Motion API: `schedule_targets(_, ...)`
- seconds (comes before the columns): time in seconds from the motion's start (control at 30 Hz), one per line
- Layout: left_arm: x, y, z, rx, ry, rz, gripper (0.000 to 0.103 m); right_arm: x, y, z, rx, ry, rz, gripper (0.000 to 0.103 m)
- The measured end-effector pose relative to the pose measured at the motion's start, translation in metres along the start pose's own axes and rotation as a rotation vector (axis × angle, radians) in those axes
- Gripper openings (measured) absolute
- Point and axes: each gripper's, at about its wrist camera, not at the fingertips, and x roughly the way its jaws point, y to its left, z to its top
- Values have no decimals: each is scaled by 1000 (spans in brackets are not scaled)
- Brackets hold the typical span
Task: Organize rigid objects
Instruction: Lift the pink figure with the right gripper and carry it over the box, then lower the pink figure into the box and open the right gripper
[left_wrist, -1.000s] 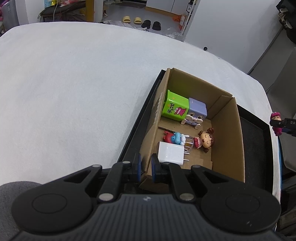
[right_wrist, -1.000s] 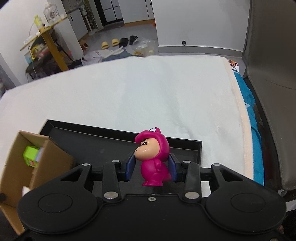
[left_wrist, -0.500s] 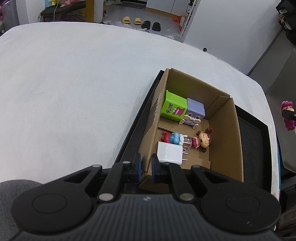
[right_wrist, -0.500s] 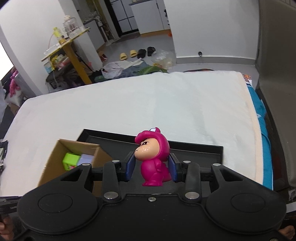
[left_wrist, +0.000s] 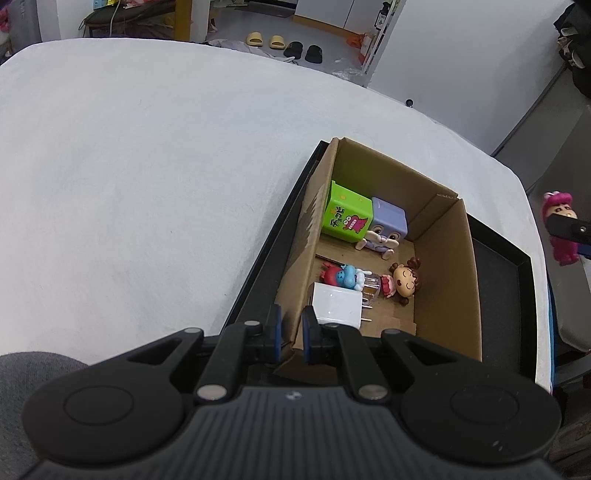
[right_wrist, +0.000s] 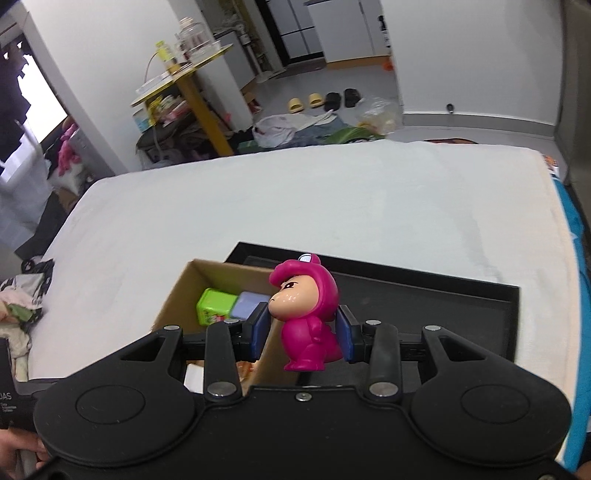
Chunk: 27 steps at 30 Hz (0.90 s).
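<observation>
My right gripper (right_wrist: 302, 334) is shut on a magenta figurine (right_wrist: 306, 317) and holds it upright above the right wall of the cardboard box (right_wrist: 173, 291). The figurine also shows in the left wrist view (left_wrist: 559, 225), in the air right of the box. My left gripper (left_wrist: 290, 334) is shut on the near-left wall of the cardboard box (left_wrist: 443, 280). Inside lie a green cube (left_wrist: 347, 216), a purple cube (left_wrist: 389, 219), a white charger (left_wrist: 338, 304) and small figurines (left_wrist: 402, 282).
The box stands in a black tray (left_wrist: 506, 295) on a white cloth-covered table (left_wrist: 147, 184). The tray's right half (right_wrist: 424, 306) is bare. The table's right edge (right_wrist: 561, 258) is close to the tray. A yellow side table (right_wrist: 184, 77) and floor clutter lie beyond.
My right gripper has risen and swung left with the magenta figurine, from over the tray to over the box's right wall. My left gripper has kept its hold on the box wall.
</observation>
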Motion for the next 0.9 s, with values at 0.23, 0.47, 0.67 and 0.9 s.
schedule_targets(0.23,0,-1,0,-6,3,-8,10,13,20,-3,1,22,41,38)
schedule_targets(0.47,-1,-3,-1,-11,4,-13,10,25,33,-6,3,46,80,38)
schedule_targets(0.67,0,-4,-3,-9,5,-17,10,36,40,-7,5,53,74,38)
schedule_targets(0.9,1,-1,-2,-9,6,-22,10,55,48,-11,-4,46,52,38)
